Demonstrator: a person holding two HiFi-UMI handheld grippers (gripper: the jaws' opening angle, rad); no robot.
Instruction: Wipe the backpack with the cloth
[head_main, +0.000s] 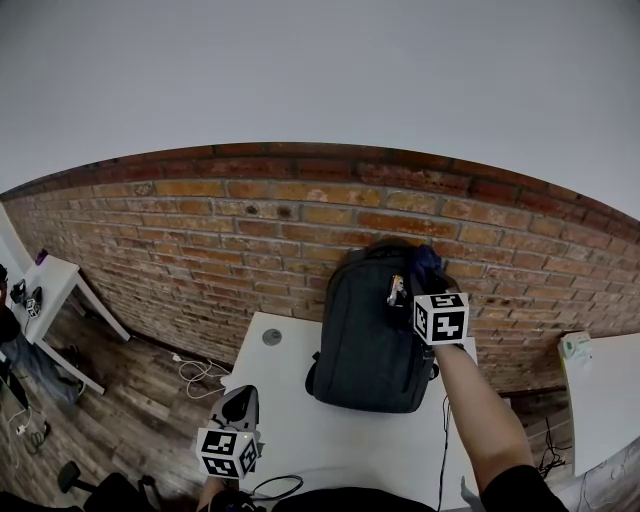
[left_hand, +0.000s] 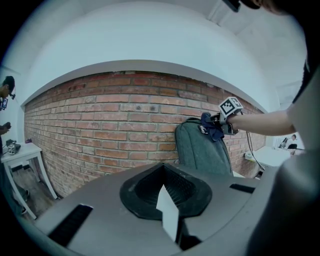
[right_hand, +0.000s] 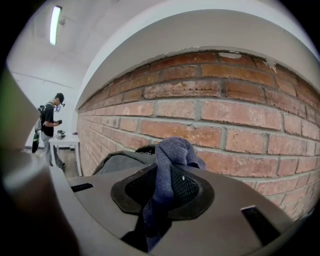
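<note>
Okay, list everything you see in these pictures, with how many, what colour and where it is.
backpack: one, dark grey, upright on the table against the wall
cloth: one, dark blue, at the backpack's top
table: one, white, under the backpack
round disc: one, grey, on the table left of the backpack
brick wall: one, red-brown, behind the table
left side table: one, white, far left
right side table: one, white, far right
cable: one, white, on the floor left of the table
bystander: one, dark clothes, beside the left side table
right gripper: grey, jaws shut on the cloth
left gripper: grey, by the table's near left edge, jaws together
</note>
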